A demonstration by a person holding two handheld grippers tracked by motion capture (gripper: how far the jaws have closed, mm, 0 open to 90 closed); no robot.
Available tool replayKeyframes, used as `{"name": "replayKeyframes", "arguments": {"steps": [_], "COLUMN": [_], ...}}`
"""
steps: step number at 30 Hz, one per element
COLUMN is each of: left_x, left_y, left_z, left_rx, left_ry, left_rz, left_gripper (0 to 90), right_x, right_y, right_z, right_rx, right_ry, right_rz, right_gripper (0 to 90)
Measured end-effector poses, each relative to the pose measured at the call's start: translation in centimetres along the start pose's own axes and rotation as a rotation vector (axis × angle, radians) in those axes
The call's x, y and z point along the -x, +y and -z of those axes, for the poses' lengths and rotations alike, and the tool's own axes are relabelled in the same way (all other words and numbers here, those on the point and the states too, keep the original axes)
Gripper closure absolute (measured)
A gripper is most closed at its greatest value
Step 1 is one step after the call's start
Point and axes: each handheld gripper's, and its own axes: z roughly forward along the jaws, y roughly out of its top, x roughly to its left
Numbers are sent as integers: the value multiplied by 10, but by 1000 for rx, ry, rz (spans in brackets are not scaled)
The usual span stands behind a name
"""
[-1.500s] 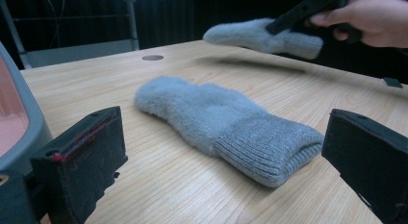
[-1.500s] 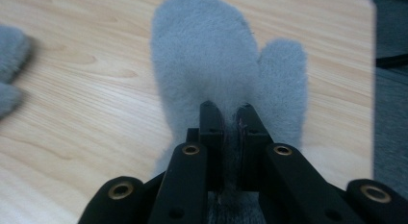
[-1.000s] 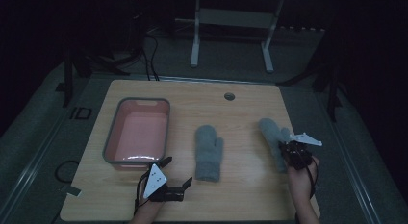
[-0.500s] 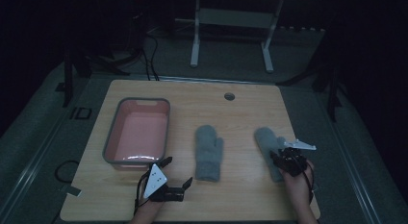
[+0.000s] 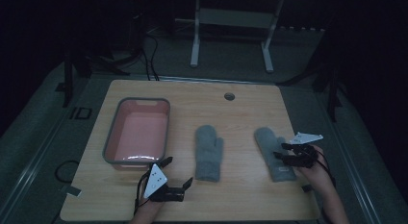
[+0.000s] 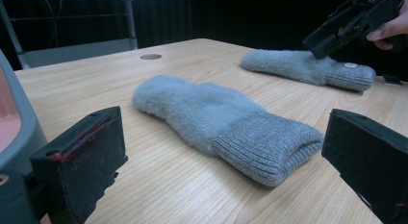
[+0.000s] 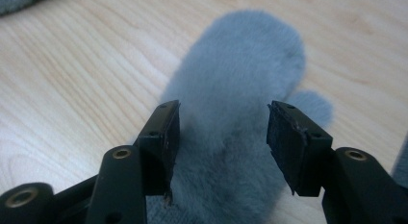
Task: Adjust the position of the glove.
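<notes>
The room is dim, so in the high view the jaws of the right hand-held gripper [image 5: 285, 154] blur into one dark shape over the cuff end of the right mitten [image 5: 272, 150]; its own view settles it, with the jaws spread on either side of the grey mitten [image 7: 240, 108] and nothing pinched between them. That mitten's cuff is cut off by the bottom edge there, and the thumb peeks out at about 3 o'clock of the body.

The left hand-held gripper [image 5: 174, 173] sits at the near edge of the wooden surface [image 5: 240, 101], jaws wide apart (its own view cuts both off at the frame edge), aimed at the middle mitten [image 6: 226, 123], which lies flat at the centre of the surface. The pink basin [image 5: 138, 132] stands at 9 o'clock of that mitten, partly cropped in the left gripper view.

Compared with a second ago, the right mitten has slid nearer the person and toward the middle mitten, along with the right hand-held gripper. The left hand-held gripper and middle mitten have stayed put.
</notes>
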Motion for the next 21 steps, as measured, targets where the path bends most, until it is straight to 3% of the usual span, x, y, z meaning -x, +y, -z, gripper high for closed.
{"name": "replayKeyframes", "arguments": {"steps": [4,7,11,13,18,19,20,21], "left_x": [0,1,0,0,0,0,0,0], "left_y": [0,0,0,0,0,0,0,0], "left_z": [0,0,0,0,0,0,0,0], "left_rx": [4,4,4,5,5,5,6,7], "left_ry": [-10,-8,-7,-8,-6,-6,-4,-3], "left_rz": [4,3,6,6,6,6,7,7], "left_gripper": [18,18,18,18,18,18,18,18], "right_x": [7,6,-1,-2,-11,-11,-14,-16], "right_y": [-9,-17,-19,-19,-20,-20,-20,-19], "right_z": [-7,-17,-22,-22,-22,-22,-20,-18], "right_rx": [-4,-16,-2,-1,20,20,36,40], "right_ry": [44,52,53,48,-10,-10,-36,-48], "right_rz": [-37,-38,-15,-15,-130,-130,-176,-193], "right_gripper": [453,466,635,660,756,756,791,797]}}
